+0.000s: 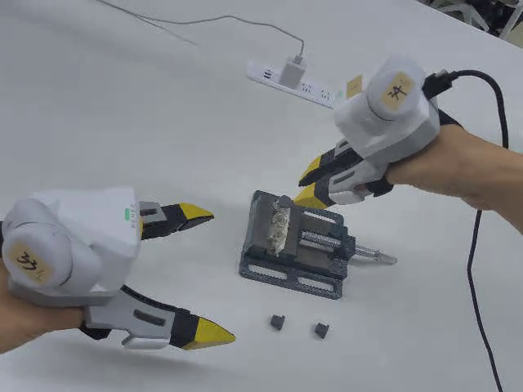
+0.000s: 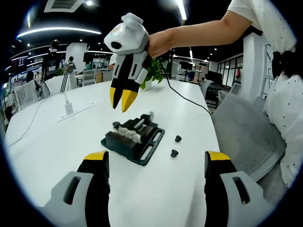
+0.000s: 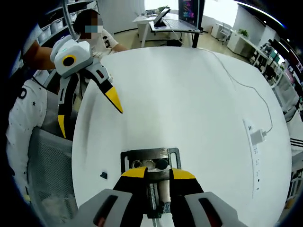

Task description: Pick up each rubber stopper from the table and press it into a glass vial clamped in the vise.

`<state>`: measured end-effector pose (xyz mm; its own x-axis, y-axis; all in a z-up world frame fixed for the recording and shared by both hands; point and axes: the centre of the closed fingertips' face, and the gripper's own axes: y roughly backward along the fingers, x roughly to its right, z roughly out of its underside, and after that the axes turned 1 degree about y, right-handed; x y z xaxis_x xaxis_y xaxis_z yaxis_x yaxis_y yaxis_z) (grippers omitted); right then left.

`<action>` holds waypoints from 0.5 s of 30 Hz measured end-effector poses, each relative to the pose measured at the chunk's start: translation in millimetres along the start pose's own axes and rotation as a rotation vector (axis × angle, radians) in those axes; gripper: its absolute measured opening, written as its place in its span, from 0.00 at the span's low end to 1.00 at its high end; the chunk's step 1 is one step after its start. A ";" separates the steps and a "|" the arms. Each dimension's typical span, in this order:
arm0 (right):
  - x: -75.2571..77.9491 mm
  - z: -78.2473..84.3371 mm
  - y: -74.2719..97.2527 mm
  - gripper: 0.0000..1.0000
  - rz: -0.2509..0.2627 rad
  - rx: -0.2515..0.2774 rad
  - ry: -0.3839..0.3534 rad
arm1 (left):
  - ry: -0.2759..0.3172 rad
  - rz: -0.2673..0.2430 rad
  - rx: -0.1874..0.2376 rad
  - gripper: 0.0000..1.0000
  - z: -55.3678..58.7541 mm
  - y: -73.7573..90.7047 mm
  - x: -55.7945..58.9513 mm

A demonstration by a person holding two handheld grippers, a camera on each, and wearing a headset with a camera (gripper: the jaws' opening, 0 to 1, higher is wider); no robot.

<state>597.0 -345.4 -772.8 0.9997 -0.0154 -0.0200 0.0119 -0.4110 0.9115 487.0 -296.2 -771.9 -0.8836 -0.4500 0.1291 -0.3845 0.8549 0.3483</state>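
Observation:
A dark metal vise (image 1: 298,245) sits mid-table and clamps glass vials (image 1: 280,227) in a row. One vial carries a black stopper (image 3: 162,163); the vial beside it (image 3: 137,164) looks uncapped. Two loose black rubber stoppers (image 1: 278,322) (image 1: 321,330) lie on the table in front of the vise. My right gripper (image 1: 310,184) hovers just above the vise's far side, jaws a narrow gap apart with nothing between them. My left gripper (image 1: 204,273) is to the left of the vise, wide open and holding nothing. The vise (image 2: 135,139) and both stoppers (image 2: 178,138) (image 2: 174,152) lie ahead of it.
A white power strip (image 1: 294,82) with a charger and thin cable lies at the back of the white table. A black cable (image 1: 474,269) trails down the right side. A mesh chair (image 2: 246,137) stands at the table's edge.

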 end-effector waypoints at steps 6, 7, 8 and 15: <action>-15.9 6.3 16.5 0.27 0.020 0.104 -0.062 | -0.018 0.009 -0.016 0.82 -1.4 -0.1 1.1; -17.3 8.3 18.3 0.29 0.025 0.114 -0.069 | -0.023 0.011 -0.020 0.82 -1.7 -0.1 1.5; -21.4 10.2 23.4 0.30 0.034 0.131 -0.076 | -0.028 0.014 -0.024 0.82 -2.3 0.0 2.0; -47.6 23.5 42.7 0.45 0.048 0.251 -0.122 | -0.053 0.025 -0.053 0.80 -4.2 1.8 4.6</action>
<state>549.4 -383.7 -742.6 0.9887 -0.1437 -0.0425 -0.0565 -0.6202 0.7824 483.4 -297.8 -766.8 -0.9063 -0.4129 0.0897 -0.3484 0.8504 0.3942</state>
